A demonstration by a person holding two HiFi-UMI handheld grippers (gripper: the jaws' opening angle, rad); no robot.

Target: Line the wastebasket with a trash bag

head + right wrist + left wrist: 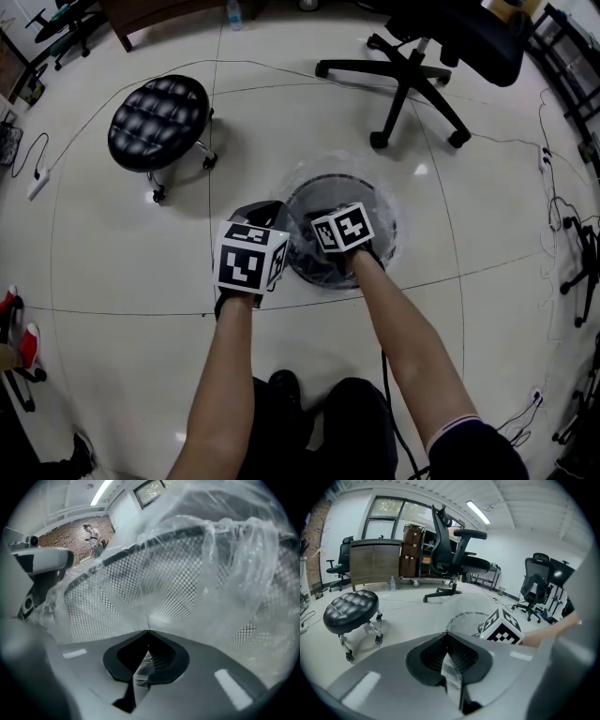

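While the bag point(243, 550) is draped over the basket point(323, 180) on the floor point(131, 272), a fold is pinched inside it by the closed right gripper point(148, 631); the left gripper point(447, 633), also closed, is held beside the rim.

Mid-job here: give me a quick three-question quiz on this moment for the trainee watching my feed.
1. True or false: the right tongs are open and empty.
2. What is draped over the rim of the mesh wastebasket? A) a clear trash bag B) a towel C) a lid
3. Fill in: in the head view, the black padded stool stands to the ___ of the wastebasket.

Key
1. False: they are shut on film of the bag, down inside the basket.
2. A
3. left
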